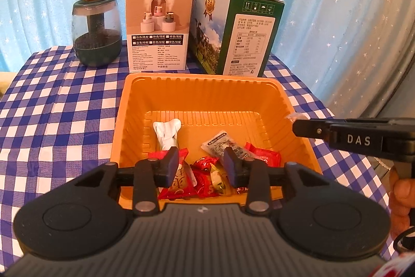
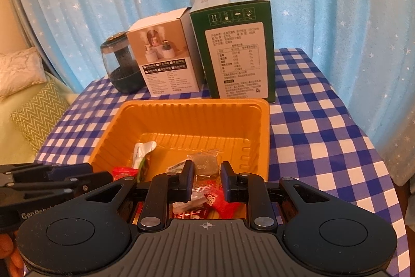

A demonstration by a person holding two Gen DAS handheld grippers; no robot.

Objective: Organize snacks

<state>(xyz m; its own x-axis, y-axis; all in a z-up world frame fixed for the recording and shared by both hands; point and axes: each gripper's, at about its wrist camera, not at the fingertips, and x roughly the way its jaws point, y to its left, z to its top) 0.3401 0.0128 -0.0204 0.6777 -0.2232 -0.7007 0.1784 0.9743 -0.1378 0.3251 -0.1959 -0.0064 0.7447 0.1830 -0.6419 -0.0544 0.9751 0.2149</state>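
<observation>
An orange plastic tray (image 1: 202,98) sits on the blue checked tablecloth and holds several wrapped snacks: a white packet (image 1: 166,134), a clear packet with dark contents (image 1: 223,147) and red packets (image 1: 205,181). My left gripper (image 1: 201,168) is open and empty, hovering over the tray's near edge. My right gripper (image 2: 207,179) is open over the near right part of the tray (image 2: 197,116), above a clear packet with a round brown snack (image 2: 206,164); I cannot tell if it touches it. The right gripper also shows in the left wrist view (image 1: 306,130) at the tray's right rim.
A dark glass humidifier (image 1: 97,35), a white carton (image 1: 158,27) and a green-and-white carton (image 1: 233,27) stand in a row behind the tray. A blue starred curtain (image 1: 337,17) hangs behind. A sofa with cushions (image 2: 23,95) lies left of the table.
</observation>
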